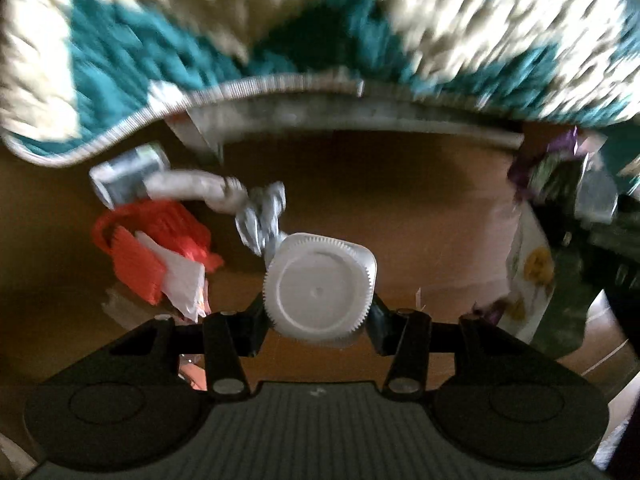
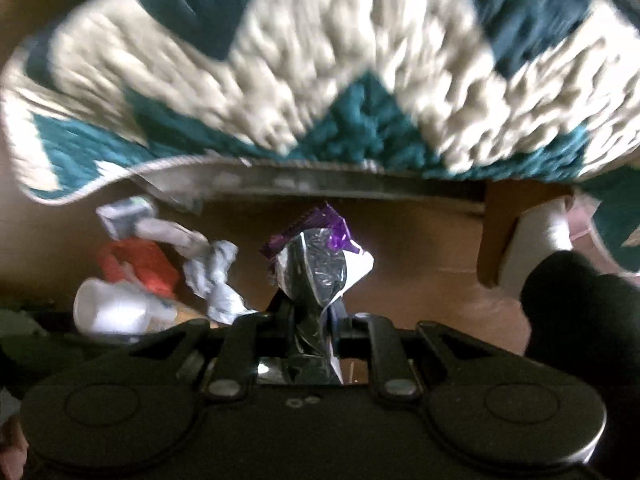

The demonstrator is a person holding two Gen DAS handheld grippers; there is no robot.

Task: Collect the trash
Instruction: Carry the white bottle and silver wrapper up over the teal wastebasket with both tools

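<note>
The left tool (image 1: 320, 312) pinches a white plastic cup (image 1: 320, 286) by its sides, bottom toward the camera. The right tool (image 2: 310, 312) pinches a crumpled purple and silver foil wrapper (image 2: 316, 264), its long axis pointing forward. Both hang above the open brown cardboard box (image 1: 420, 208), where red and white trash (image 1: 156, 248) lies at the left, nearer the left tool. Releasing there looks next.

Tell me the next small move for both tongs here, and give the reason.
Probably release both loads into the cardboard box. The left tongs grip a white plastic cup and the right tongs pinch a purple foil wrapper, both over the box floor, where an orange bag and crumpled paper already lie.
</note>
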